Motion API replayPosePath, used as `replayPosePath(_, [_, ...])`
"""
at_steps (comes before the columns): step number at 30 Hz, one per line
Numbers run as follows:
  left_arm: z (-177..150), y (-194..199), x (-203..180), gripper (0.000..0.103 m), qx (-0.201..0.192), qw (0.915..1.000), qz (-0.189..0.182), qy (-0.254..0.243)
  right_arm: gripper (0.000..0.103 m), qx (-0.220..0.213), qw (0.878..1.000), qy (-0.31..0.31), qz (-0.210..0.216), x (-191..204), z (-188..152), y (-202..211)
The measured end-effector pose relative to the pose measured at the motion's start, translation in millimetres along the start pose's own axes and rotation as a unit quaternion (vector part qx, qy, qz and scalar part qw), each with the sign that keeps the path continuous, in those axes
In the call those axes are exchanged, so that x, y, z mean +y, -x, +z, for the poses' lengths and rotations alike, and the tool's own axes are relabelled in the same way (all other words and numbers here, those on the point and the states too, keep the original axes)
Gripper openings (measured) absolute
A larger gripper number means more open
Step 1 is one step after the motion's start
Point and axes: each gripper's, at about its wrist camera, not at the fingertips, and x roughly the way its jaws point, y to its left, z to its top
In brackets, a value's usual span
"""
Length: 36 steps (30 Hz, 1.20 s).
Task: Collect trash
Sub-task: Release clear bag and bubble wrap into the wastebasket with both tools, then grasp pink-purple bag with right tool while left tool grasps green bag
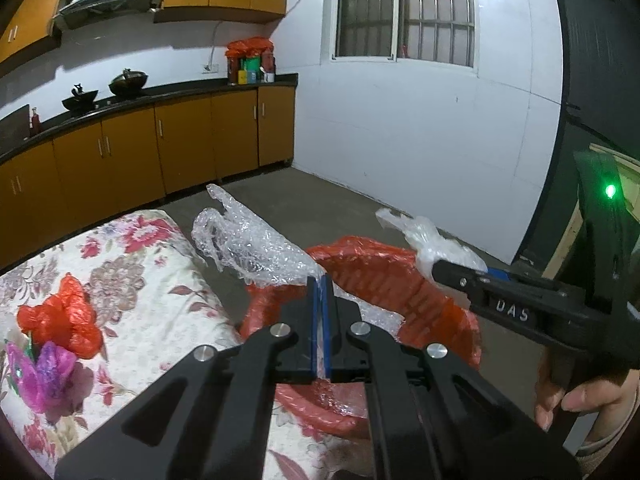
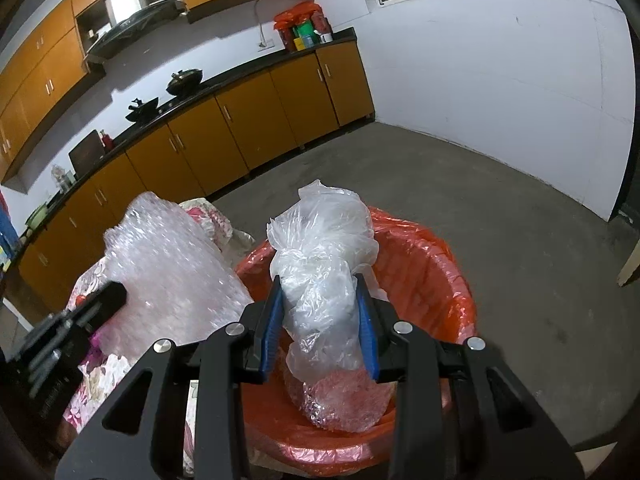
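Note:
My left gripper (image 1: 321, 280) is shut on a sheet of bubble wrap (image 1: 256, 240), held at the near rim of the bin lined with a red bag (image 1: 400, 280). The bubble wrap also shows in the right wrist view (image 2: 168, 264), left of the bin (image 2: 440, 280). My right gripper (image 2: 320, 284) is shut on a crumpled clear plastic bag (image 2: 320, 248), held over the bin's opening. In the left wrist view the right gripper (image 1: 440, 270) and its clear bag (image 1: 424, 236) sit over the bin's far rim. Another piece of bubble wrap (image 2: 344, 396) lies inside the bin.
A table with a floral cloth (image 1: 132, 264) stands left of the bin. On it lie a crumpled red bag (image 1: 64, 316) and a purple wrapper (image 1: 40, 372). Orange kitchen cabinets (image 1: 132, 148) run along the back wall. Grey concrete floor (image 2: 500, 200) lies beyond the bin.

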Motion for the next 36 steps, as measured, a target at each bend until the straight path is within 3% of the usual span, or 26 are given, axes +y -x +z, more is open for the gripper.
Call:
replayPosePath(2, [-3.2, -6.5, -0.3, 0.010, 0.010, 0.9999, -0.003, 0.004, 0.043, 0.000, 1.000, -0.003, 0.001, 0.2, -0.3, -0.9])
replayPosePath(5, [-7.7, -10.8, 2.5, 0.041, 0.018, 0.9998, 0.004, 0.010, 0.057, -0.004, 1.000, -0.004, -0.002, 1.1, -1.8, 0.7])
replayPosePath(10, [-17.1, -6.2, 24.9, 0.047, 0.030, 0.9986, 0.027, 0.033, 0.058, -0.001, 1.000, -0.005, -0.010, -1.1, -5.3, 2.4])
replayPosePath(15, [-28.6, 18.3, 54.4, 0.072, 0.017, 0.9944, 0.096, 0.041, 0.058, -0.006, 1.000, 0.026, -0.014, 18.7, -7.0, 2.1])
replayPosePath(20, [-47.9, 44.9, 90.3, 0.079, 0.019, 0.9847, 0.166, 0.048, 0.058, 0.001, 0.999, 0.050, 0.011, 47.4, -11.3, -5.0])
replayPosePath(26, [-74.1, 82.3, 142.4, 0.080, 0.023, 0.9674, 0.240, 0.076, 0.058, 0.018, 0.995, 0.082, 0.055, 99.1, -22.6, -17.6])
replayPosePath(36, [-110.3, 144.2, 224.2, 0.080, 0.010, 0.9268, 0.340, 0.159, 0.058, 0.048, 0.975, 0.157, 0.151, 226.4, -50.6, -40.8])
